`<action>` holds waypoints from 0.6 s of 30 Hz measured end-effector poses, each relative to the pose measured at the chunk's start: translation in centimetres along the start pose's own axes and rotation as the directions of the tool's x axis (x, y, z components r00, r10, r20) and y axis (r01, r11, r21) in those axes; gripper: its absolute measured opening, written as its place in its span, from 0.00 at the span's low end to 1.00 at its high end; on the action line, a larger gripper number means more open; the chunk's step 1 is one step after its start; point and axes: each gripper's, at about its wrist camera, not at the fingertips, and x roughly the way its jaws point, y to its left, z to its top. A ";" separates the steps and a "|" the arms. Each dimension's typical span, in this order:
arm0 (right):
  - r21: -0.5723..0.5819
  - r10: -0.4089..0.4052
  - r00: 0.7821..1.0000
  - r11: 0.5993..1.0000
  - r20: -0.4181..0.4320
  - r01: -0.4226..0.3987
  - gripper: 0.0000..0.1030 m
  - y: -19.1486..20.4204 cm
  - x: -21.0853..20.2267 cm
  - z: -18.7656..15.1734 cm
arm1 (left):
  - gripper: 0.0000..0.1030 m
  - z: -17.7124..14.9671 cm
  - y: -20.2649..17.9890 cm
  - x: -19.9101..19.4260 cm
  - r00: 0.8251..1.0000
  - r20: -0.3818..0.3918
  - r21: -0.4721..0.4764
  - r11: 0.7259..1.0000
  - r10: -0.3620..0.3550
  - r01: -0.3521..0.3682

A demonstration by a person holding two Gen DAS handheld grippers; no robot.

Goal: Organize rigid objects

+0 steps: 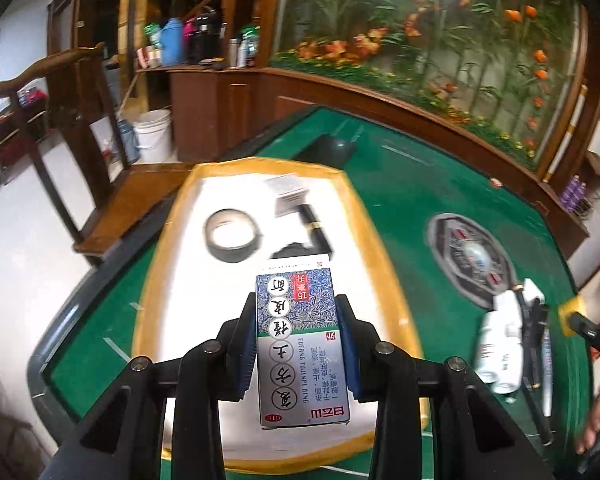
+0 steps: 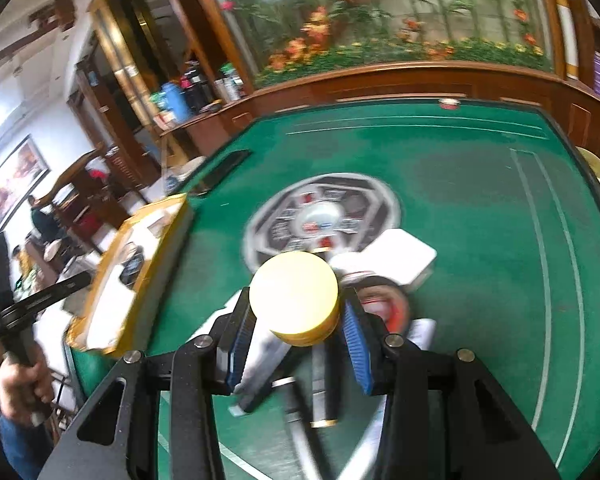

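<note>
My left gripper (image 1: 298,332) is shut on a tall printed medicine box (image 1: 300,344), held above the yellow-rimmed white tray (image 1: 168,264). In the tray lie a roll of tape (image 1: 232,234), a small white box (image 1: 288,186) and a black pen (image 1: 316,228). My right gripper (image 2: 296,312) is shut on a round yellow tin (image 2: 294,296), lifted over a blurred pile on the green table (image 2: 460,200): white bottles (image 2: 260,352), pens (image 2: 324,392), a red-rimmed round thing (image 2: 388,308) and a white box (image 2: 400,256). The same pile of white bottles (image 1: 500,344) shows at the right of the left wrist view.
The tray (image 2: 136,280) sits at the table's left side in the right wrist view, with a hand (image 2: 20,384) holding the other gripper beyond it. A round control panel (image 2: 320,216) is set in the table's middle. Wooden cabinets and a flower mural back the table.
</note>
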 end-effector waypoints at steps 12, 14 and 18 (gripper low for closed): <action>-0.201 0.213 0.967 0.950 -0.138 -0.238 0.40 12.9 1.1 0.9 | 0.37 0.5 3.6 2.2 0.998 -0.048 -0.025 0.998 0.050 -0.052; -0.233 0.220 0.962 0.939 -0.162 -0.254 0.40 15.1 2.2 1.6 | 0.37 0.7 4.1 2.9 0.996 -0.064 -0.030 0.998 0.058 -0.060; -0.266 0.221 0.953 0.925 -0.206 -0.272 0.40 19.4 5.7 3.9 | 0.37 1.2 4.9 3.9 0.995 -0.090 -0.051 0.998 0.042 -0.047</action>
